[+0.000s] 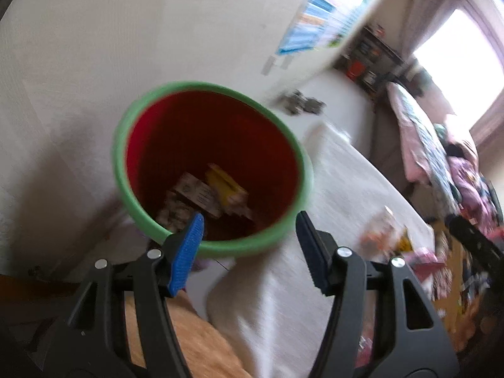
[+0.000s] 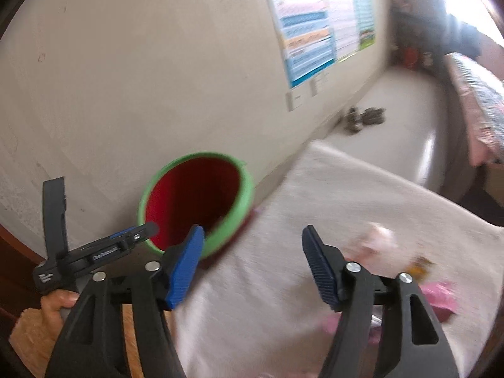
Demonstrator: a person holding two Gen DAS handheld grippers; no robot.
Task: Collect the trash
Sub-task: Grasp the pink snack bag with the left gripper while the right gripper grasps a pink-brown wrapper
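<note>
A red bin with a green rim [image 1: 132, 186] stands by the wall at the edge of a white mat; several pieces of trash [image 1: 208, 195] lie at its bottom. My left gripper [image 1: 249, 223] is open and empty just above the bin's near rim. The bin also shows in the right wrist view [image 2: 242, 201]. My right gripper [image 2: 252, 236] is open and empty, to the right of the bin above the mat. The left gripper [image 2: 104, 245] reaches toward the bin there. Blurred wrappers [image 2: 378, 239] and pink pieces [image 2: 441, 293] lie on the mat to the right.
A white mat [image 1: 330, 189] covers the floor beside the wall [image 1: 94, 63]. Loose wrappers [image 1: 384, 233] lie on it. Dark small things [image 2: 362, 116] sit by the wall farther off. A bed with bedding [image 1: 425, 145] stands at the right. Posters [image 2: 308, 44] hang on the wall.
</note>
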